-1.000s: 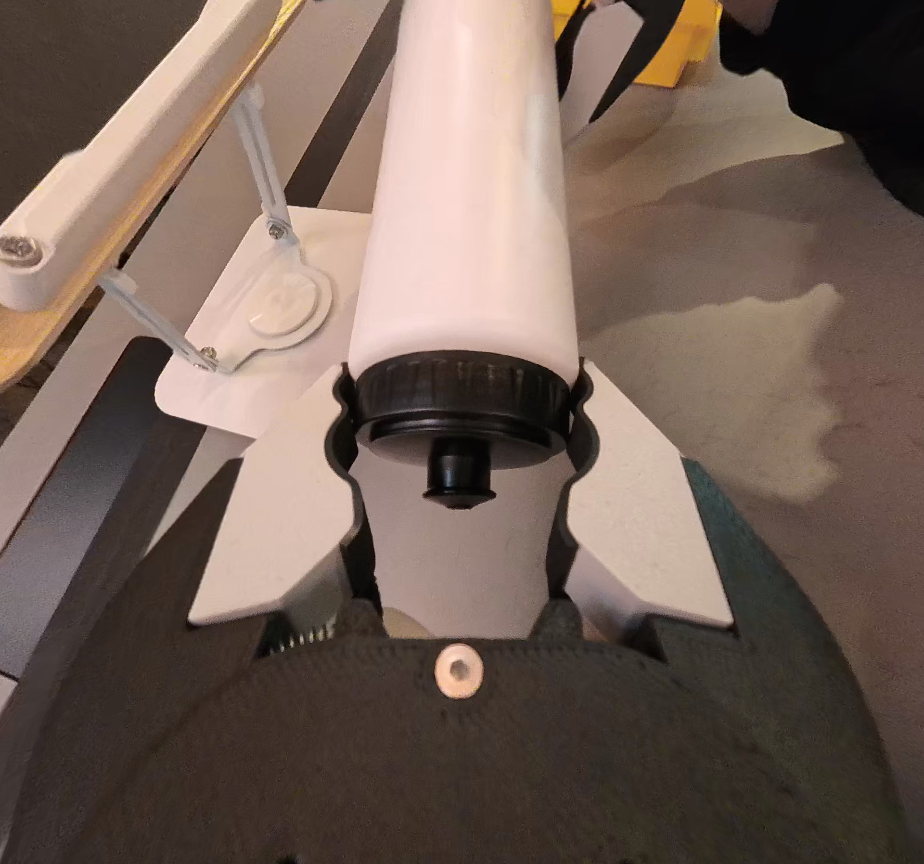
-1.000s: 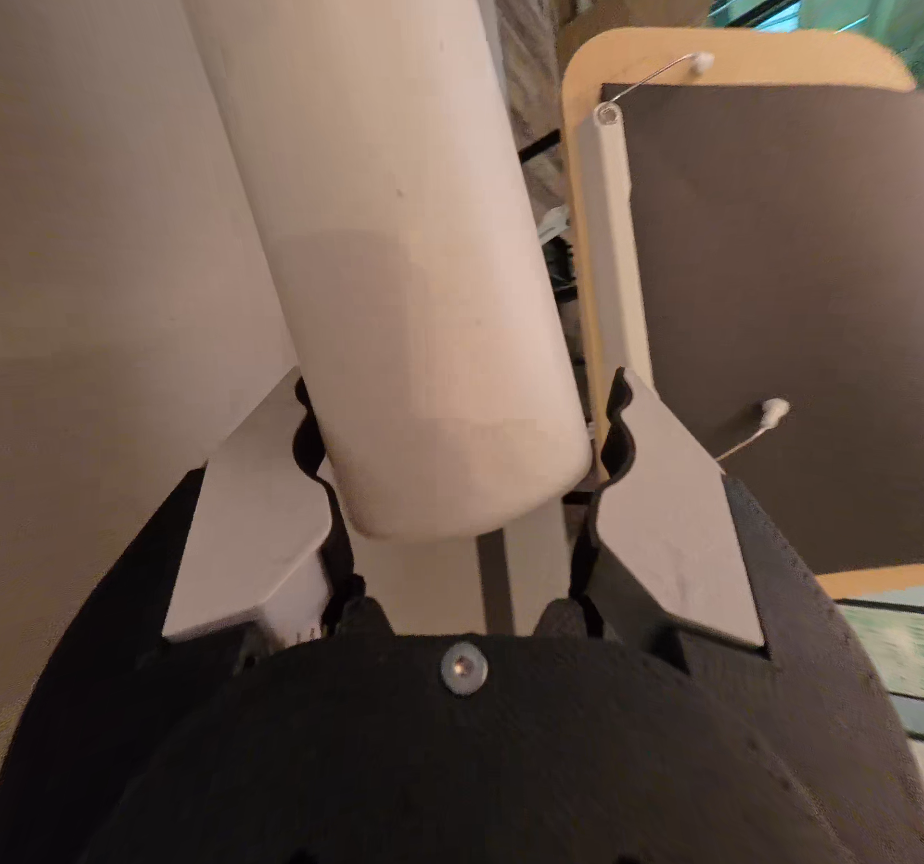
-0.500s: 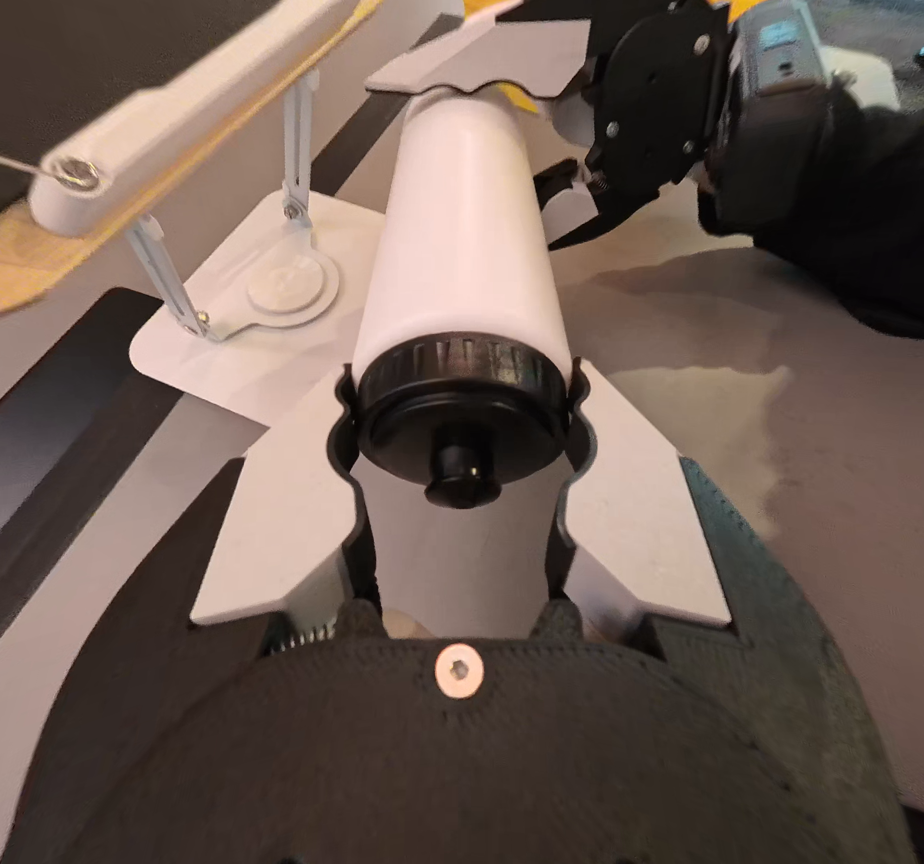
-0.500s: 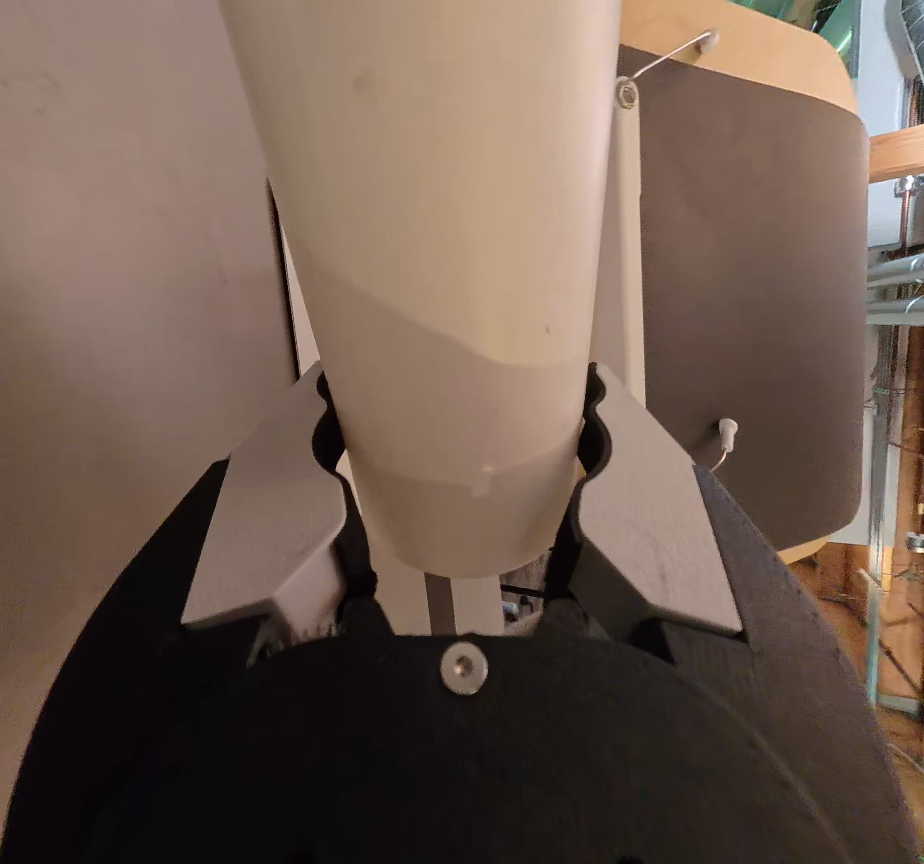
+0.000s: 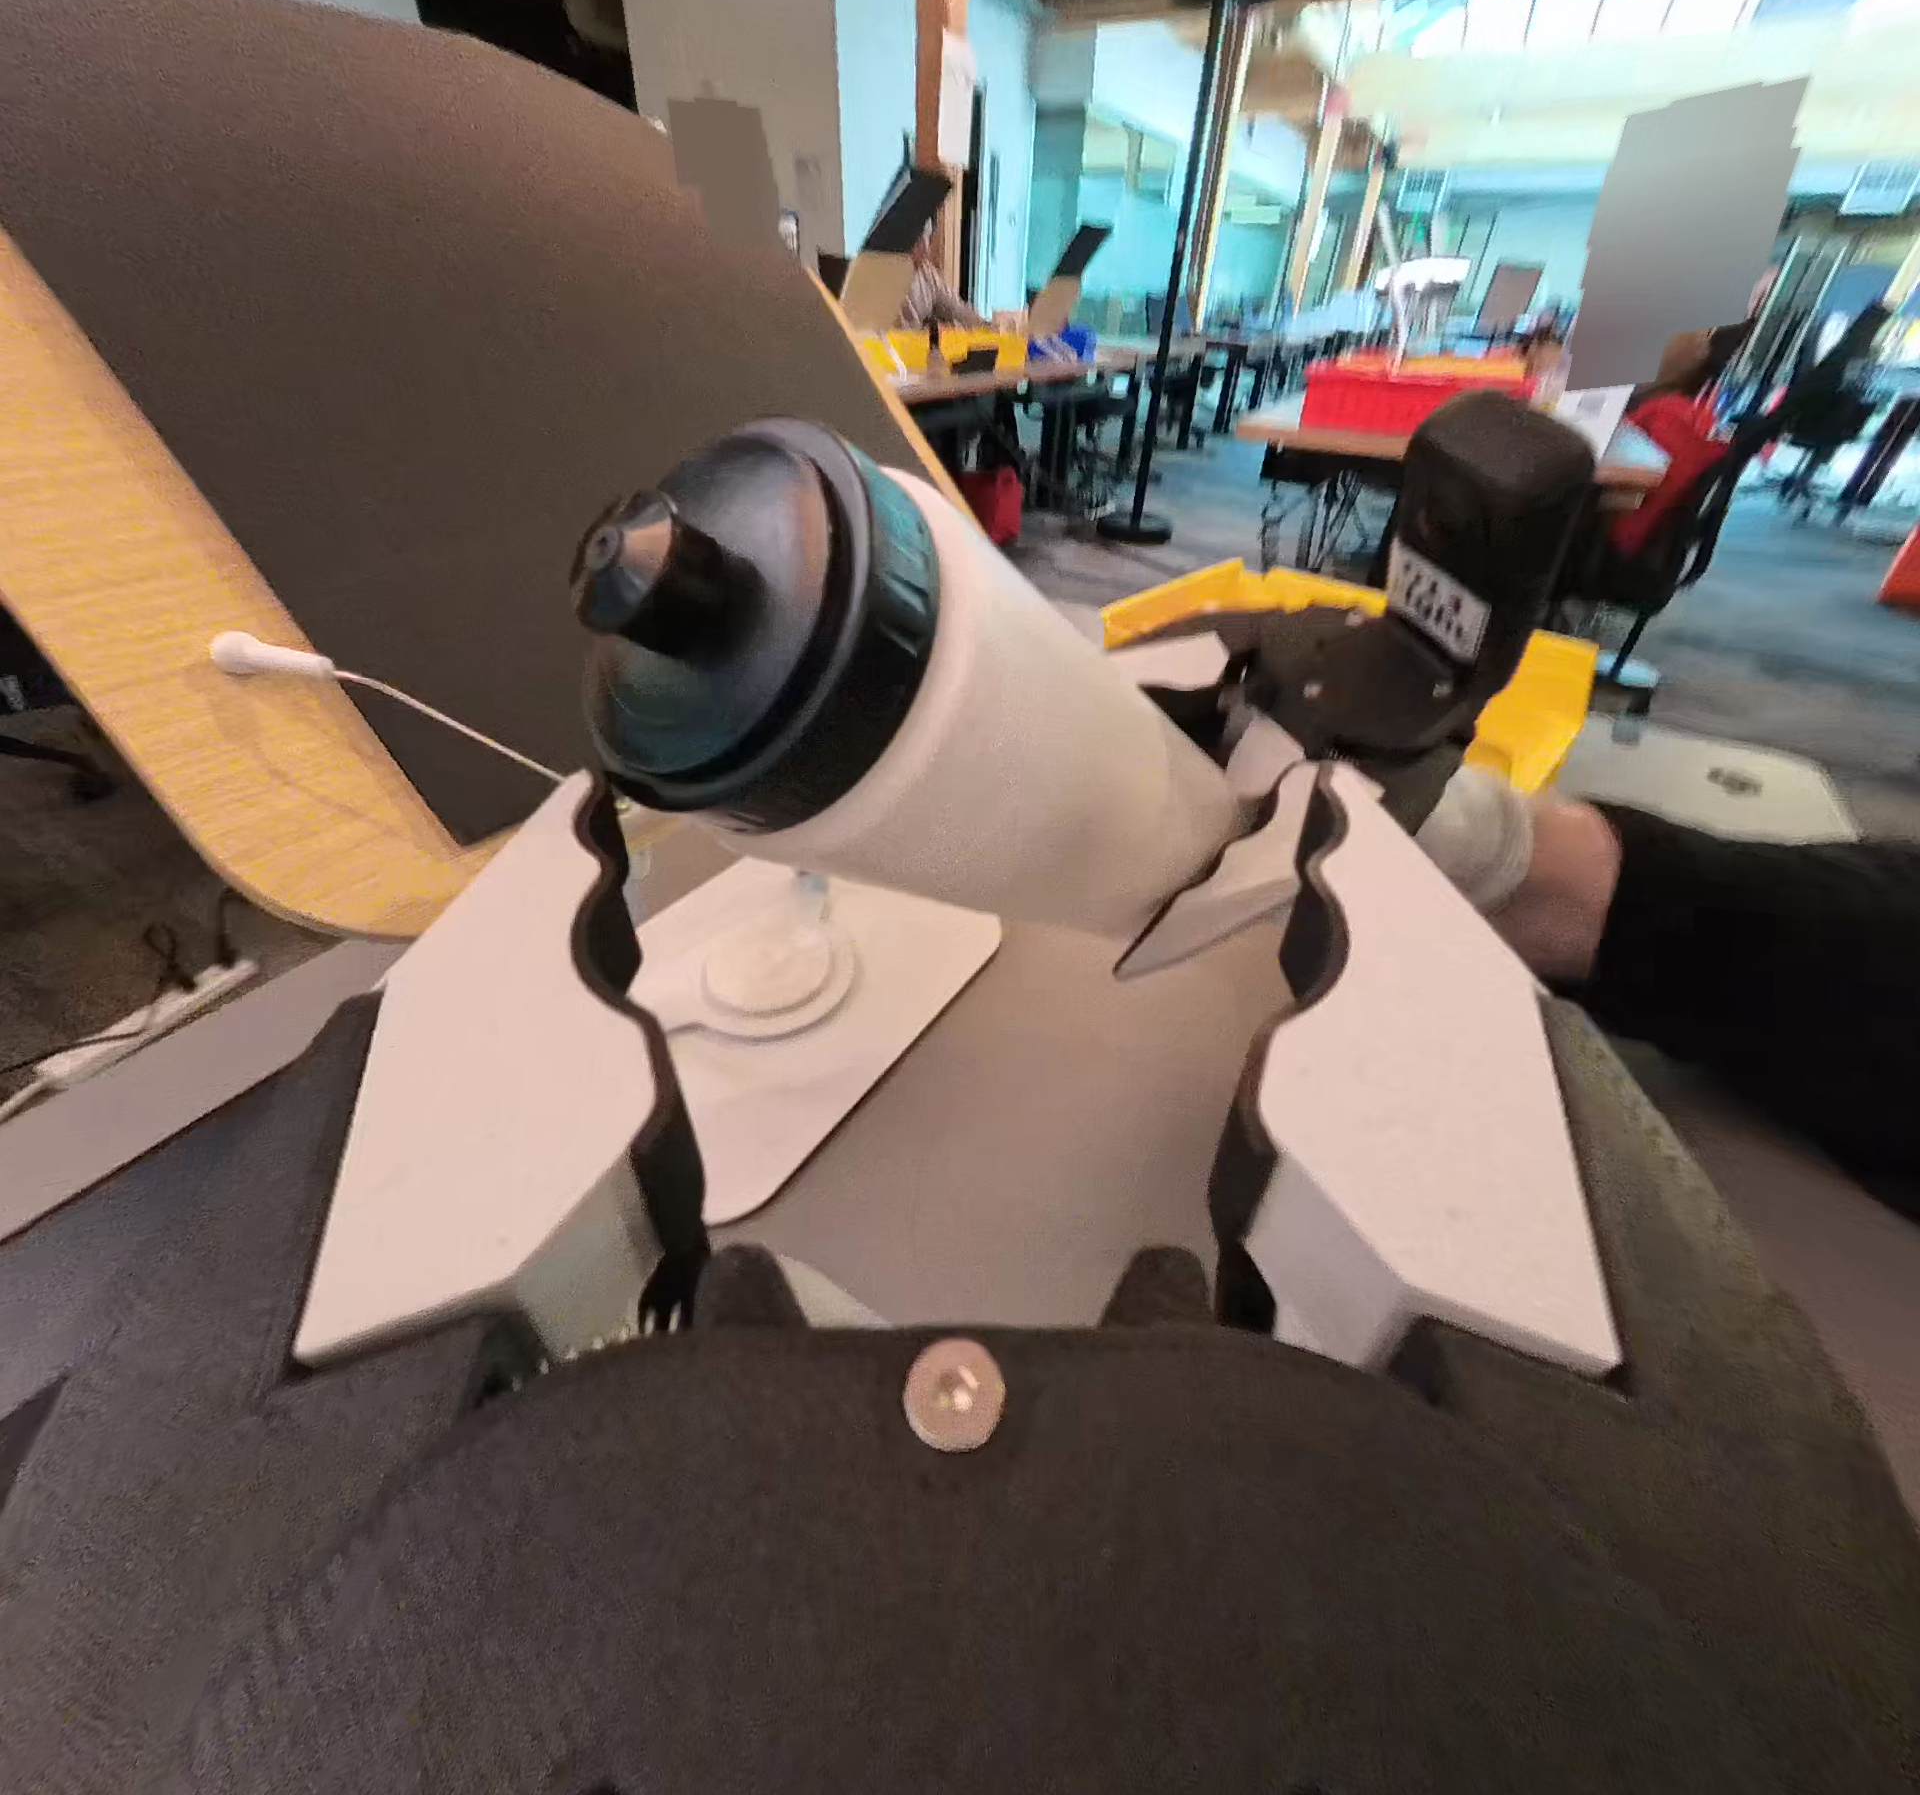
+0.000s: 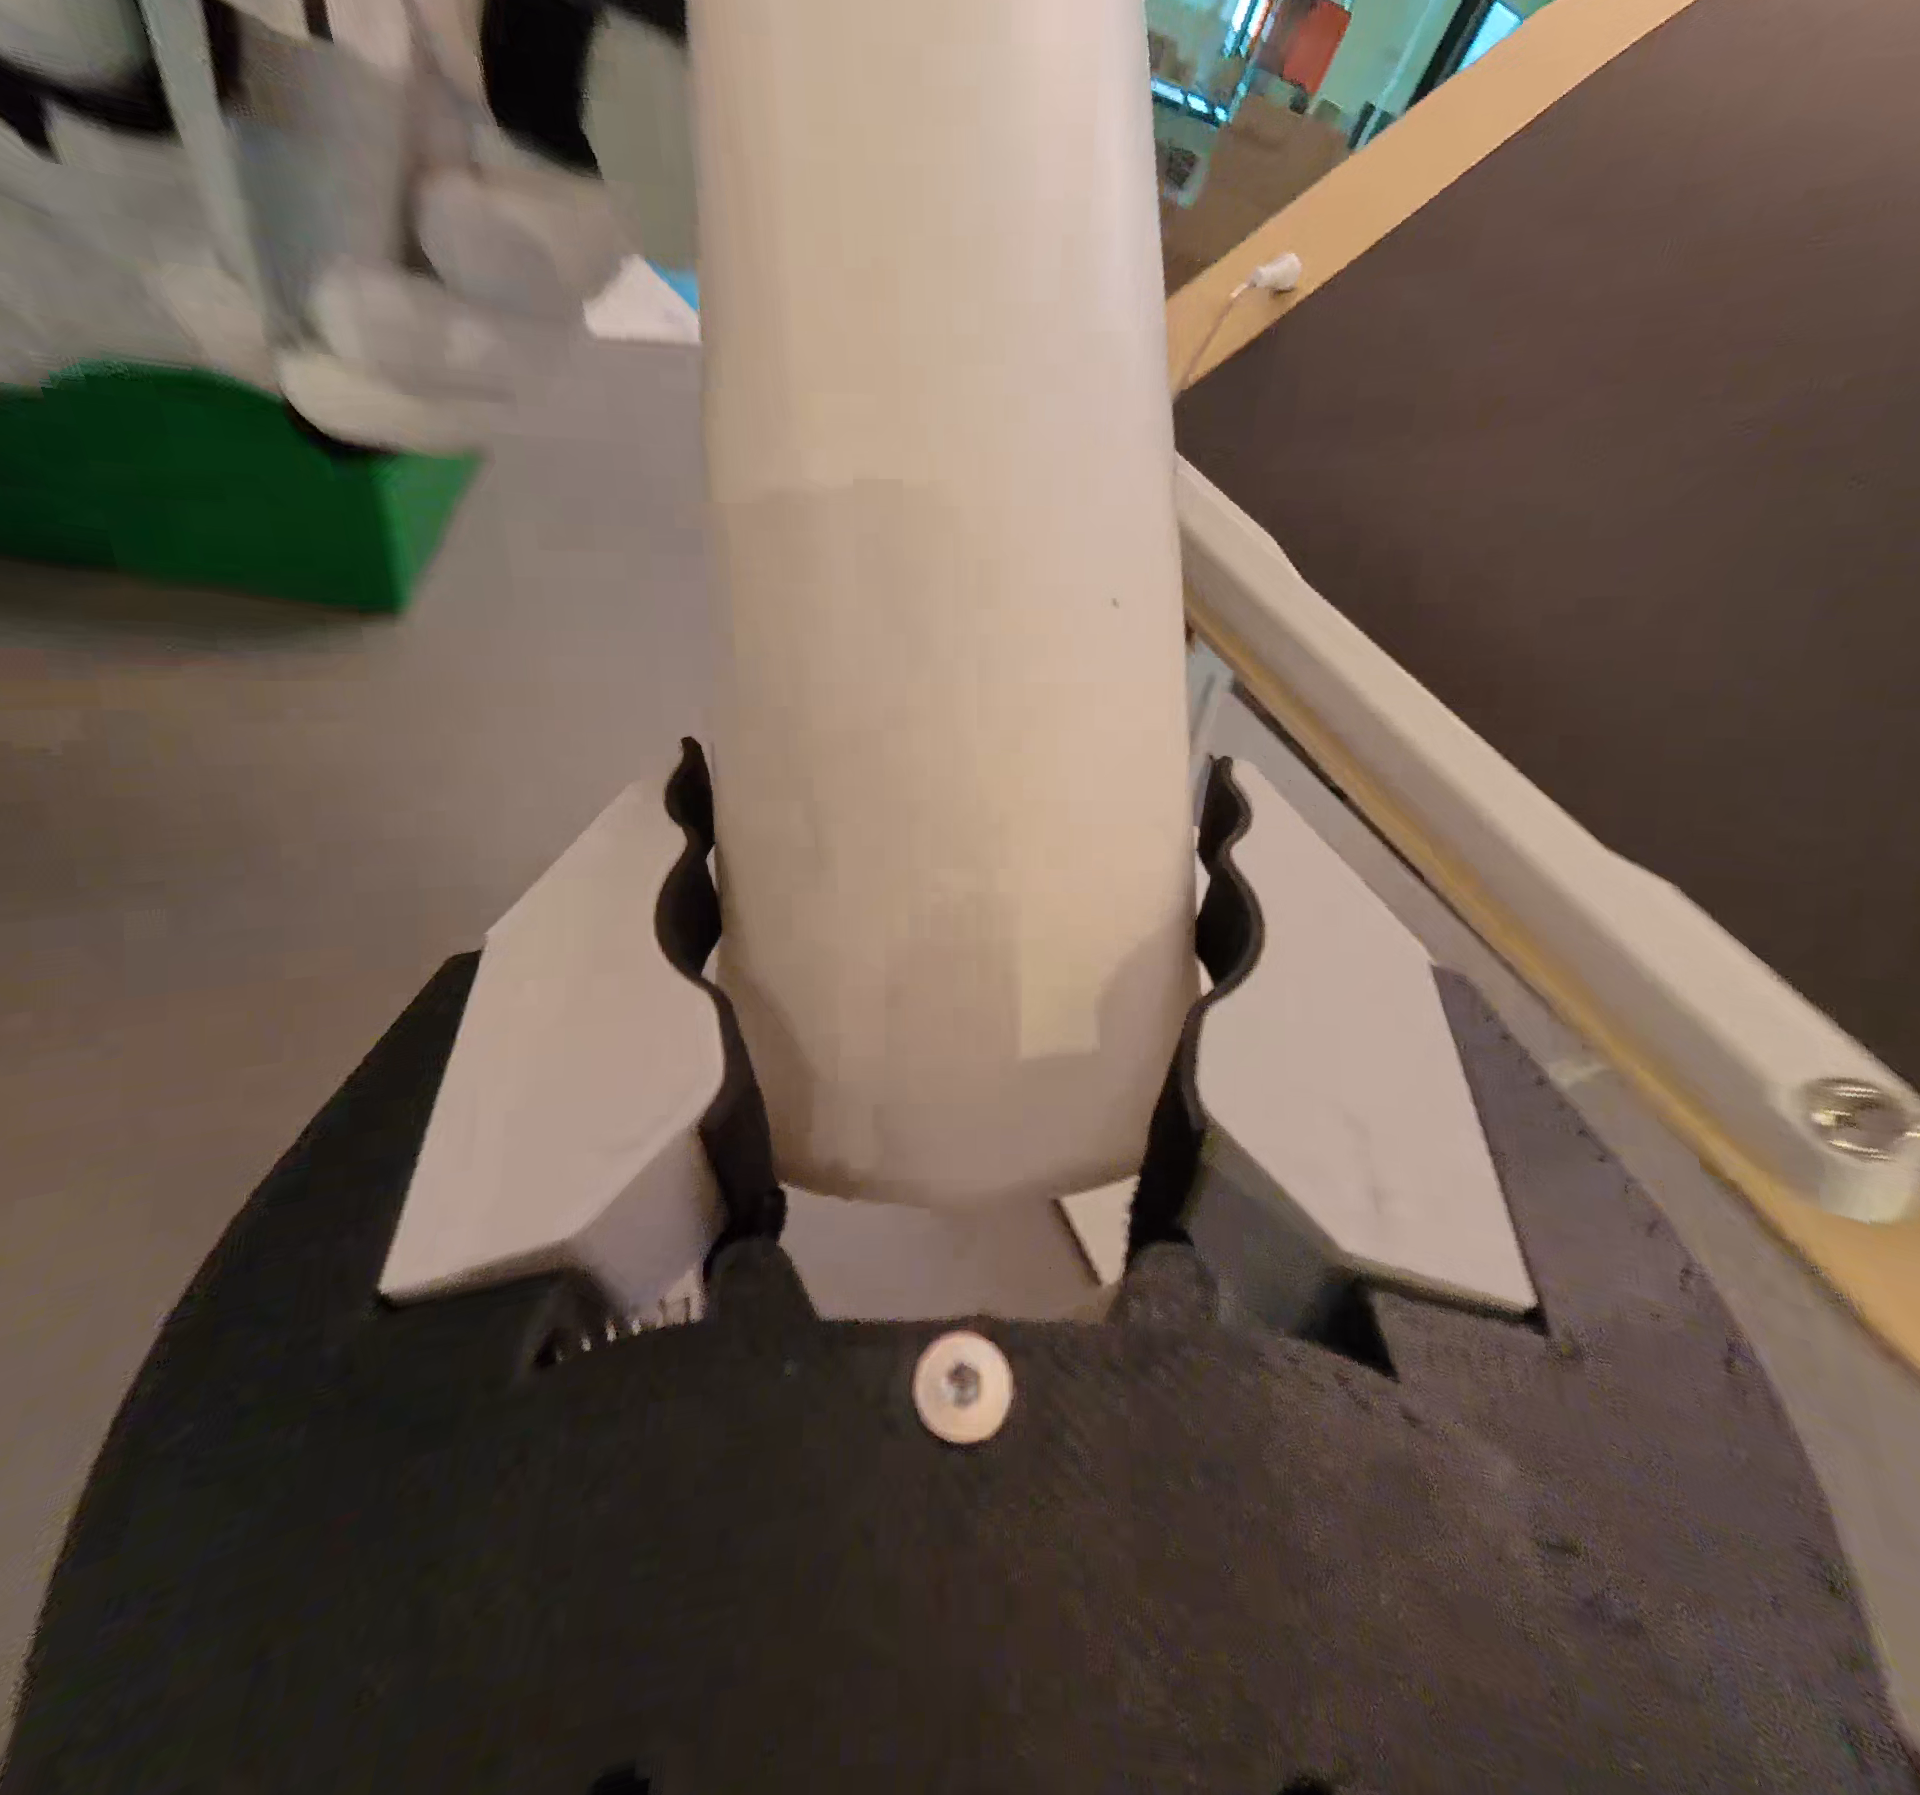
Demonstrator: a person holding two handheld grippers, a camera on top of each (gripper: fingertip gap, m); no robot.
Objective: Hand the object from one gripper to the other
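Note:
A white bottle (image 5: 997,758) with a black cap (image 5: 748,613) is held in the air, cap towards the left wrist camera. My left gripper (image 5: 951,800) is open wide; its pads stand apart from the bottle, which sits above and beyond them. My right gripper (image 6: 951,810) is shut on the bottle's base end (image 6: 945,810), both pads pressed on its sides. In the left wrist view the right gripper (image 5: 1340,696) grips the bottle's far end.
A dark panel with a wood edge (image 5: 343,332) stands at the left on a white foot plate (image 5: 831,1007). A yellow bin (image 5: 1527,706) lies behind the right gripper. A green box (image 6: 208,488) sits on the grey table (image 6: 312,758). A person's sleeve (image 5: 1766,966) is at the right.
My left gripper has opened and let go of the bottle's cap end. The right gripper, shut on the base, has carried the bottle up and away from my left jaws.

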